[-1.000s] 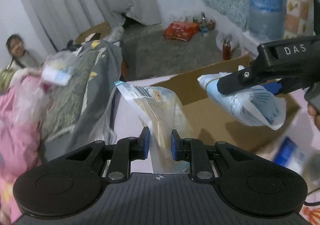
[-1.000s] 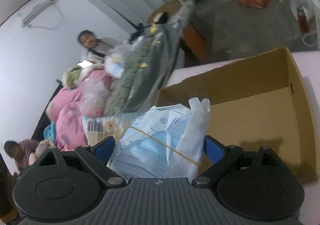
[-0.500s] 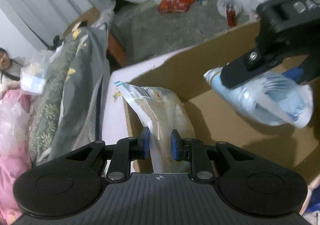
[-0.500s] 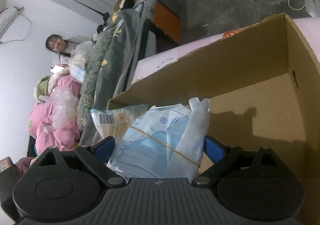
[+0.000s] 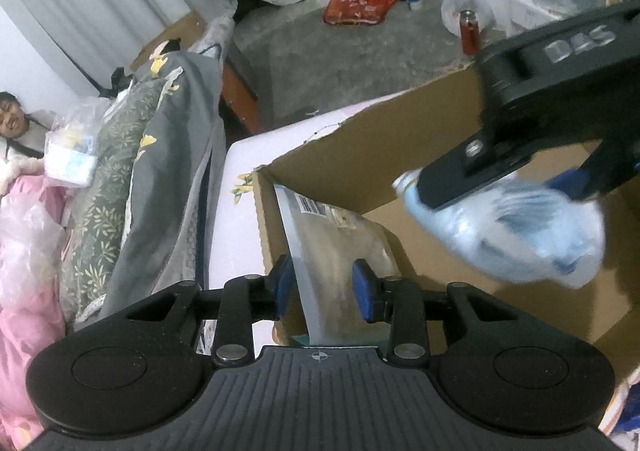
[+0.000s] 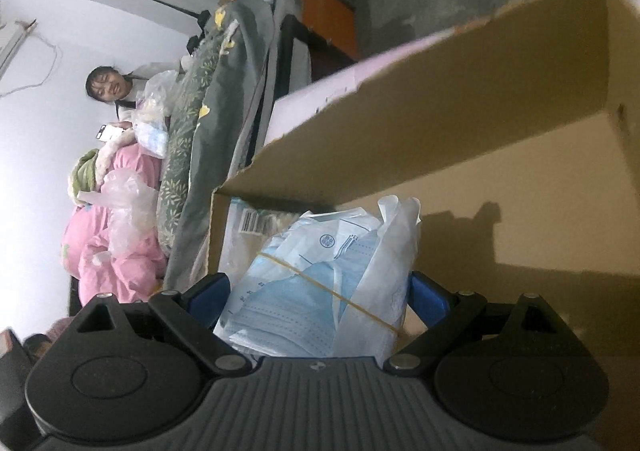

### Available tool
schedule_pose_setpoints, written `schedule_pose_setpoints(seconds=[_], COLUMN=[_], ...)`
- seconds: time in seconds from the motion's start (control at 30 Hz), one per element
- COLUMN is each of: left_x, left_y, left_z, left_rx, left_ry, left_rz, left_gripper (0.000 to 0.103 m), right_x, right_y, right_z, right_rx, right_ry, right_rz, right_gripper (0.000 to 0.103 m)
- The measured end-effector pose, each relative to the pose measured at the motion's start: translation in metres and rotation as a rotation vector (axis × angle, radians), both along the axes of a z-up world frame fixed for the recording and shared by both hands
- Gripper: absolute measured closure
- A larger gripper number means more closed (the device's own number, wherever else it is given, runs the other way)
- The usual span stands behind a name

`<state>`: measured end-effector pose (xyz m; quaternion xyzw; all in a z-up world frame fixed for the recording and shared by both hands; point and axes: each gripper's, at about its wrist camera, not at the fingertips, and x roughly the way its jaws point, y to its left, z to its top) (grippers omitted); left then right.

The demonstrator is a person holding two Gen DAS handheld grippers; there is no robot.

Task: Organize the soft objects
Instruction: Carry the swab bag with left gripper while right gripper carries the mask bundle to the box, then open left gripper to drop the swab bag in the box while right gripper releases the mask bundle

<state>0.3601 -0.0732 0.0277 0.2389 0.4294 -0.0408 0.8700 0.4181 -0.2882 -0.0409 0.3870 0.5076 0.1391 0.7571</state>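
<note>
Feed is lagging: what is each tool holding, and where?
Right tool: bag of face masks, gripped across its middle. Left tool: barcoded clear packet, around its lower part.

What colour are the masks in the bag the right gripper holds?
Light blue masks, in a clear bag; clearest in the right wrist view.

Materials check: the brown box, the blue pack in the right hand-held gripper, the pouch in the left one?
Open brown box: looks like matte corrugated cardboard, with a ragged torn top edge.
Bundle of pale blue face masks: probably pleated nonwoven fabric in thin clear plastic film, with a rubber band around it.
Flat barcoded pouch: glossy translucent plastic by its sheen; contents unclear.
</note>
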Motion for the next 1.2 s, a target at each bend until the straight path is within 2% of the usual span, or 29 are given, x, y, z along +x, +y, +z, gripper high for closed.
schedule_pose_setpoints(seconds=[0.3,0.4,0.5,0.63,0.87,0.97,1.07,1.13,1.2], left_x=[-0.001,0.000,0.000,-0.001,-0.007,-0.008,-0.009,-0.009,-0.010], left_y=[0.020,0.029,0.037,0.043,0.046,0.047,0.048,0.049,0.049], left_z=[0.024,0.028,0.027,0.025,0.029,0.029,0.029,0.028,0.028], left_rx=[-0.025,-0.045,-0.058,-0.063,-0.080,-0.089,-0.096,-0.098,-0.096], left_ry=[-0.053,-0.060,-0.055,-0.039,-0.042,-0.043,-0.039,-0.034,-0.034], left_rz=[0.032,0.054,0.074,0.089,0.081,0.078,0.079,0.076,0.073], left_gripper=[0.059,0.054,0.054,0.054,0.053,0.053,0.053,0.053,0.053], right_x=[0.015,0.022,0.029,0.032,0.017,0.005,-0.003,-0.005,-0.004], right_y=[0.014,0.021,0.028,0.030,0.007,0.001,0.001,0.001,0.003], right_z=[-0.006,-0.015,-0.028,-0.040,-0.027,-0.018,-0.018,-0.020,-0.022], right_rx=[-0.028,0.007,0.064,0.081,0.075,0.061,0.037,0.022,-0.014], right_ry=[0.037,0.060,0.096,0.151,0.111,0.081,0.092,0.095,0.101], right_rz=[-0.013,-0.016,-0.035,-0.038,-0.087,-0.103,-0.111,-0.104,-0.099], right_gripper=[0.044,0.044,0.041,0.040,0.037,0.043,0.057,0.061,0.072])
